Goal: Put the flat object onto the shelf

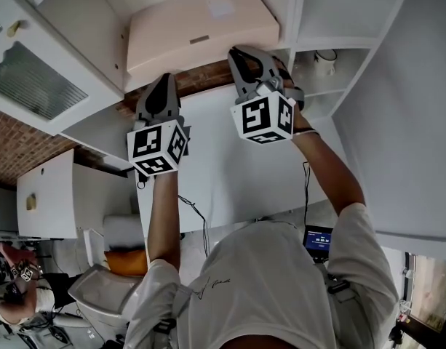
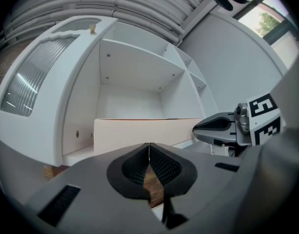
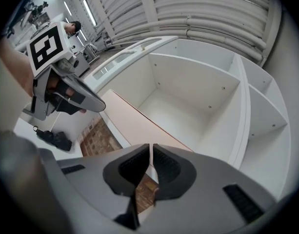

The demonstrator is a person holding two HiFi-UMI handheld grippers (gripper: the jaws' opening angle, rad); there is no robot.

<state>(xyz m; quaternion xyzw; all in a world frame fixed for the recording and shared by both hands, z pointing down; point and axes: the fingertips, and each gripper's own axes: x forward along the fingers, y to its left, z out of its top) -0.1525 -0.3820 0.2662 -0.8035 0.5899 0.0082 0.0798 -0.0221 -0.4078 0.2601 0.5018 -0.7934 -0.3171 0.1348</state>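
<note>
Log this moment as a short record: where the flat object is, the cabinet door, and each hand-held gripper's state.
flat object: pale beige slab, lying on the shelf inside the white cabinet
cabinet door: open, swung left
left hand-held gripper: jaws together, nothing between them, in front of the slab
right hand-held gripper: jaws together, nothing seen between them, near the slab's front edge; contact cannot be told
task: object appears placed

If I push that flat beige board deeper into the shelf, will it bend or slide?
The board is probably stiff: its edges look straight. It likely slides easily, lying flat on the smooth white shelf. Being wide, it may skew if pushed at one end.
</note>
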